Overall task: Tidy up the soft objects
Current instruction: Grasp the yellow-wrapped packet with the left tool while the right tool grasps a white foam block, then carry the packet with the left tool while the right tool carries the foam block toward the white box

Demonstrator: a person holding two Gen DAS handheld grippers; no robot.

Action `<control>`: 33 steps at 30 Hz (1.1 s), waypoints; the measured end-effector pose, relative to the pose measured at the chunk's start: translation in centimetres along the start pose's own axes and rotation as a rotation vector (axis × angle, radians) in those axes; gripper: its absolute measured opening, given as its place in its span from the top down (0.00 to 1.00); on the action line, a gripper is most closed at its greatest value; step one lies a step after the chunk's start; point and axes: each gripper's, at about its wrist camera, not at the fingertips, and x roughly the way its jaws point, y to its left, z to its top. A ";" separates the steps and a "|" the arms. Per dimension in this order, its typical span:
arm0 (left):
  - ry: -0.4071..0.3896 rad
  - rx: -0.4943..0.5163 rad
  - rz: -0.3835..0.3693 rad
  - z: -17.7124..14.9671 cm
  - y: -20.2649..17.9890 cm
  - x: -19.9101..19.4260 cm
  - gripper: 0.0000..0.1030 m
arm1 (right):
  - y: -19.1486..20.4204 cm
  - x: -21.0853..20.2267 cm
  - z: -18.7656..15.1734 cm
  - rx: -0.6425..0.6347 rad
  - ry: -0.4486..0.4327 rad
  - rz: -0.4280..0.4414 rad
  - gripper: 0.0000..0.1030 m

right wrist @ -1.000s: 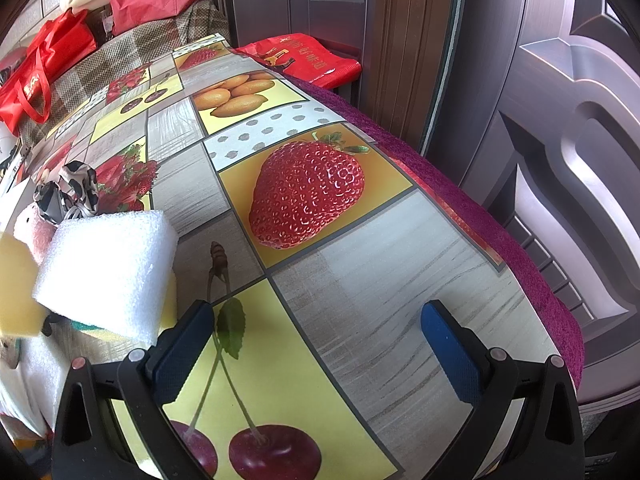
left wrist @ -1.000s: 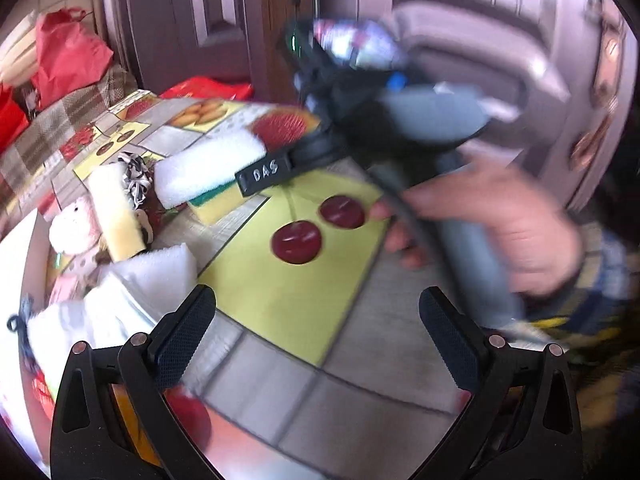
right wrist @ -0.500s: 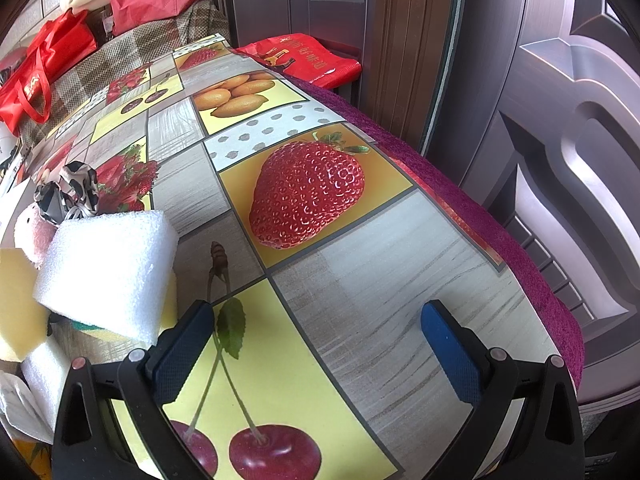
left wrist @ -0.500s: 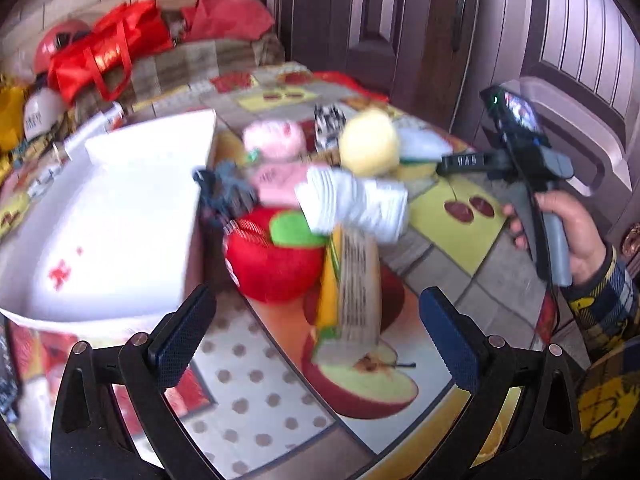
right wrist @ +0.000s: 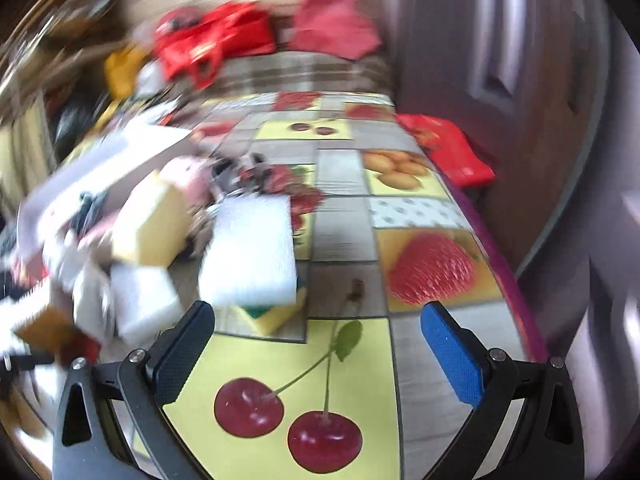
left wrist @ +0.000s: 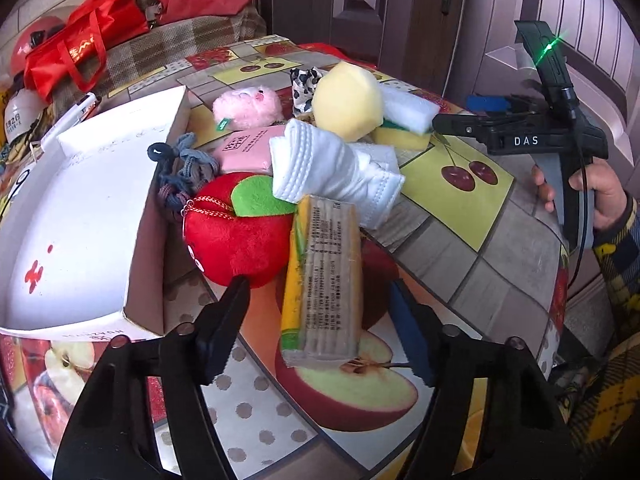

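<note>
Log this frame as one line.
left gripper: closing around yellow-edged wrapped sponge pack, not gripped | right gripper: open, empty | white cardboard box: empty

A fruit-printed tablecloth (left wrist: 460,240) covers the table. At ten o'clock a red bag (left wrist: 76,52) rests on checked fabric (left wrist: 168,46). A dark panelled door (left wrist: 360,8) stands at twelve. At two o'clock, blurred, lies perhaps another red bag (right wrist: 448,148).

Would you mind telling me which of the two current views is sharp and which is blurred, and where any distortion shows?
Left wrist view: sharp, the red plush apple and white box crisp; fisheye bends the door panels at the edges. Right wrist view: motion blur smears the white sponge and red bags, though the right claw and printed cherries stay fairly clear.
</note>
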 end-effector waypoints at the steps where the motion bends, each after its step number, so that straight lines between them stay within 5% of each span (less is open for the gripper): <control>1: 0.000 0.001 0.001 0.0 0.0 0.0 0.32 | 0.5 0.0 0.1 -0.048 0.006 0.004 0.00; 7: 0.017 -0.029 -0.016 0.2 0.8 0.4 0.44 | 1.2 -0.2 1.5 -0.044 -0.019 0.159 0.00; 10: 0.014 -0.038 -0.014 0.1 0.8 0.3 0.45 | 1.8 0.8 2.8 -0.040 -0.001 0.151 0.00; 15: 0.023 -0.043 -0.011 0.2 0.8 0.5 0.58 | 3.5 3.6 3.2 -0.096 0.077 0.116 0.46; 18: 0.039 -0.058 -0.029 0.2 1.1 0.8 0.74 | 3.8 4.8 2.9 -0.092 0.134 0.114 0.50; 26: -0.030 -0.026 -0.003 0.1 0.4 -0.6 0.76 | 2.1 2.1 2.7 0.005 0.014 0.114 0.51; 33: -0.220 -0.063 0.026 -0.5 1.2 -4.3 0.76 | 2.5 -1.9 2.3 0.066 -0.199 0.153 0.51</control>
